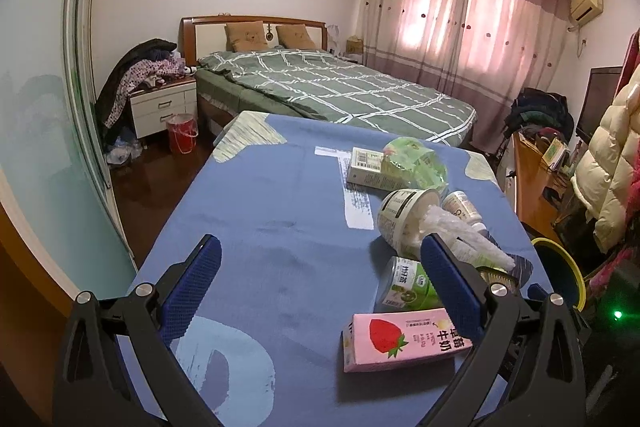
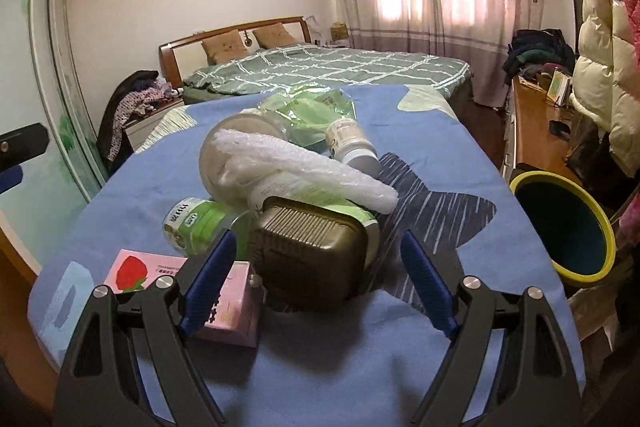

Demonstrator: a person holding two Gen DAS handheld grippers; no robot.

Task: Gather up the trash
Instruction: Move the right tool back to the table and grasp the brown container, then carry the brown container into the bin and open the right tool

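Observation:
Trash lies piled on a table under a blue cloth (image 1: 260,211). A pink strawberry milk carton (image 1: 396,341) lies nearest, also in the right wrist view (image 2: 152,273). Behind it are a green bottle (image 1: 404,285), a white tub (image 1: 400,217) stuffed with white plastic wrap (image 2: 304,167), a small white bottle (image 2: 352,143), a white box (image 1: 368,167) and a green plastic bag (image 1: 416,159). A brown ribbed container (image 2: 308,255) lies between my right gripper's (image 2: 318,247) open jaws. My left gripper (image 1: 320,255) is open and empty above the cloth, left of the pile.
A dark bin with a yellow rim (image 2: 564,227) stands at the table's right edge, also in the left wrist view (image 1: 560,271). A bed (image 1: 332,91) lies beyond the table. A wooden desk (image 2: 536,123) and hanging coats (image 2: 600,67) are on the right.

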